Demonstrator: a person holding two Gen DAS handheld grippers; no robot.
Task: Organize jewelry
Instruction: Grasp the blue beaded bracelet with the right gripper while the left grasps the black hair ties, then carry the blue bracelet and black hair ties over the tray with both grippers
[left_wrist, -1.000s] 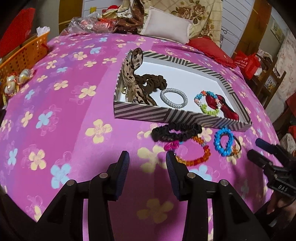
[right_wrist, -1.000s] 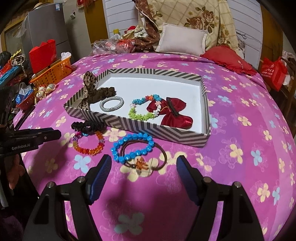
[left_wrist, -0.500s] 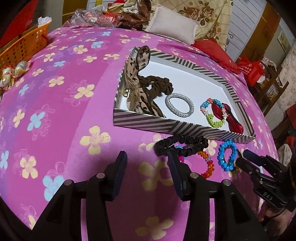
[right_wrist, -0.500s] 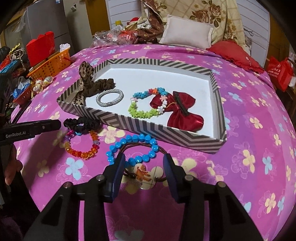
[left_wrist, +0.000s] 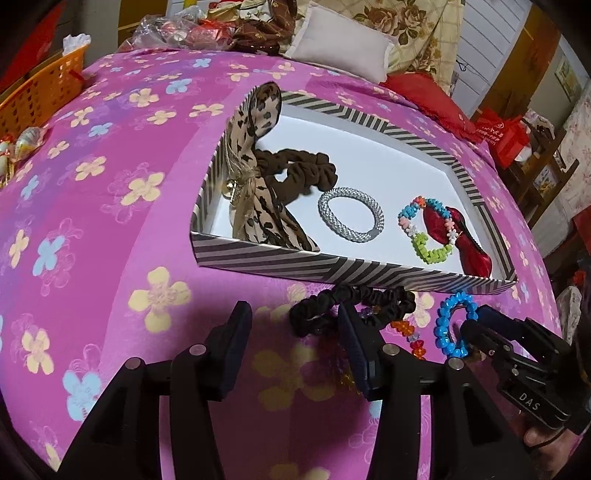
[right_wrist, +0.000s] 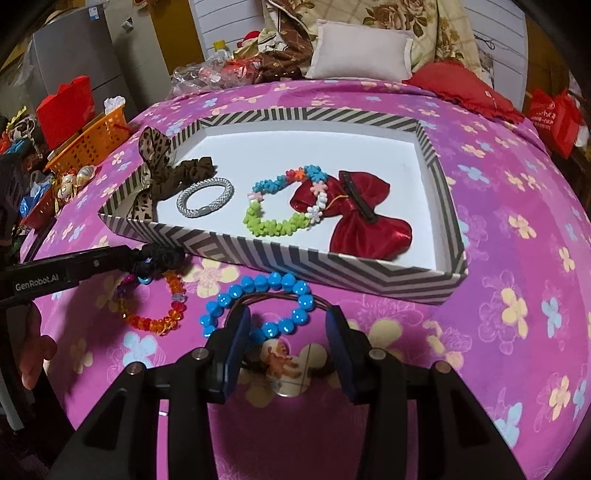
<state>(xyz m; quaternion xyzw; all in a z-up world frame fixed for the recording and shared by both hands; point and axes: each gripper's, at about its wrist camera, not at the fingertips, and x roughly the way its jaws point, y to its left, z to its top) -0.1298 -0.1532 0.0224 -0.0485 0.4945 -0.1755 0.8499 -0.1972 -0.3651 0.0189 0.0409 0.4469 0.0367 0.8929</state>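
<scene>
The left tongs (left_wrist: 291, 332) are opening beside the black scrunchie (left_wrist: 354, 302). The right tongs (right_wrist: 286, 332) stand apart around the blue bracelet (right_wrist: 258, 306), near the box (right_wrist: 295, 262).

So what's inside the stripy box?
Inside the stripy box: a leopard bow hanging over its rim, a brown scrunchie, a silver bracelet, a flower-bead bracelet and a red bow. Whatever lies under them is hidden.

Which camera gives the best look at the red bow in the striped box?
The right wrist view: the red bow lies in full sight there, both lobes and its dark clip showing. In the left wrist view it sits at the box's far right, squeezed, partly behind the flower-bead bracelet.
</scene>
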